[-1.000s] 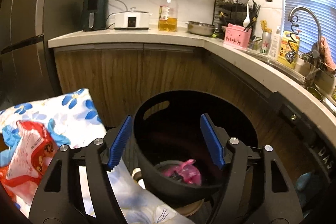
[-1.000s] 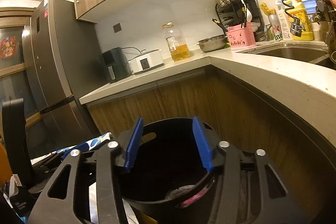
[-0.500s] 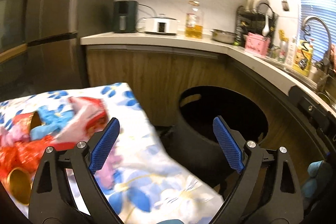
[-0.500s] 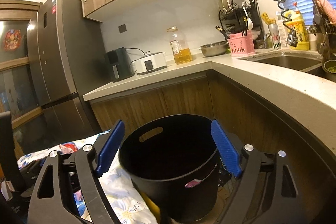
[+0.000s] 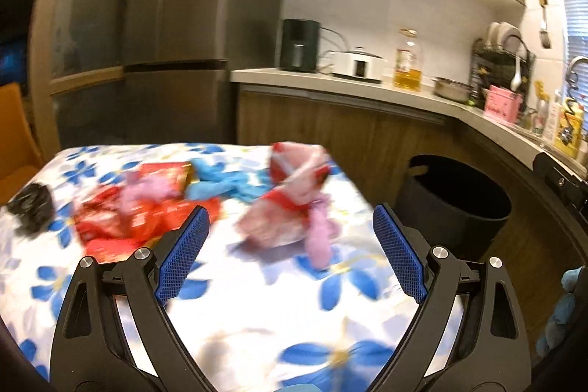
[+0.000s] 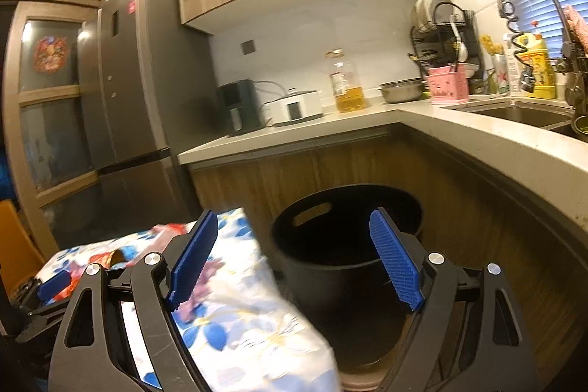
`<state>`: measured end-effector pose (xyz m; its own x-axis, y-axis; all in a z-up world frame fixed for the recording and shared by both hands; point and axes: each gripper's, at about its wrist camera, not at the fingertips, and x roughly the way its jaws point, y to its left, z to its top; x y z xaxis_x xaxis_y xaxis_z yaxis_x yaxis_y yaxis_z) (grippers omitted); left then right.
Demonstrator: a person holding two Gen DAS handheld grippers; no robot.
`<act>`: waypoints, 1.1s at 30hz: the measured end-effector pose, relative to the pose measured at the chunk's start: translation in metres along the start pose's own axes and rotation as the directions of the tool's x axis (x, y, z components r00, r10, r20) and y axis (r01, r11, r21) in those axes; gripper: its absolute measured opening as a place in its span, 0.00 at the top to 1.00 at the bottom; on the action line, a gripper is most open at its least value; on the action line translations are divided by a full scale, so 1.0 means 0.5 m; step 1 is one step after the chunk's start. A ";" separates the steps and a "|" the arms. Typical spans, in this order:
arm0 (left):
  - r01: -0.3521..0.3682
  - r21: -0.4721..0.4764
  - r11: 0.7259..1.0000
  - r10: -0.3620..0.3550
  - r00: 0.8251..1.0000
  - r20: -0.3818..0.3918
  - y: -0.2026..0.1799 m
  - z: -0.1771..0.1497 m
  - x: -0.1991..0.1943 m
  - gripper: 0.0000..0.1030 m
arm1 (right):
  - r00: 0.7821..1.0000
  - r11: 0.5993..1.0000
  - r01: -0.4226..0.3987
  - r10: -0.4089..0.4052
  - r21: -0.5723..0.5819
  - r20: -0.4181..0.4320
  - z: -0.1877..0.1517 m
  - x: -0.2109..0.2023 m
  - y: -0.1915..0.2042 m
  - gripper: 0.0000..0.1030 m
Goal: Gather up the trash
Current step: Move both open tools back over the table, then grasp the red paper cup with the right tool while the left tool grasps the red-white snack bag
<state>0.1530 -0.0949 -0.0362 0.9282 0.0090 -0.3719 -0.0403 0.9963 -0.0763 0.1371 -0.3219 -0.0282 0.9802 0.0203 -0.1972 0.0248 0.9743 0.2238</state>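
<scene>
Trash lies on the floral-cloth table (image 5: 257, 311): a pink-and-red wrapper (image 5: 294, 193), red wrappers (image 5: 121, 223), a crumpled blue piece (image 5: 220, 184) and a small black item (image 5: 29, 208). My left gripper (image 5: 290, 211) hovers open just in front of the pink-and-red wrapper, with nothing between its pads. The black bin (image 5: 459, 208) stands on the floor to the right of the table. In the right wrist view my right gripper (image 6: 294, 215) is open and empty, held short of the black bin (image 6: 341, 263), with the table's corner (image 6: 242, 304) at its left.
A wooden cabinet run with a pale countertop (image 6: 477, 131) curves behind and to the right of the bin. A tall grey fridge (image 5: 172, 35) stands behind the table. An orange chair (image 5: 14, 135) is at the far left. A blue object (image 5: 562, 304) lies low on the right.
My left gripper swung left from over the bin to over the table, and its jaws widened. My right gripper drew back from the bin with its jaws opening wider.
</scene>
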 end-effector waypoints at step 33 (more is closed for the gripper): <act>-0.345 -0.218 0.913 0.346 0.938 -0.036 0.438 -0.100 -0.138 0.14 | 0.793 0.840 -0.537 0.474 -0.073 -0.383 -0.253 0.083 0.459 0.48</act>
<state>0.0615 0.1185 -0.0734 0.8430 0.3502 -0.4082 -0.4379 0.8876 -0.1429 0.1586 -0.0690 -0.1058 0.7134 0.5636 -0.4164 -0.5199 0.8241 0.2247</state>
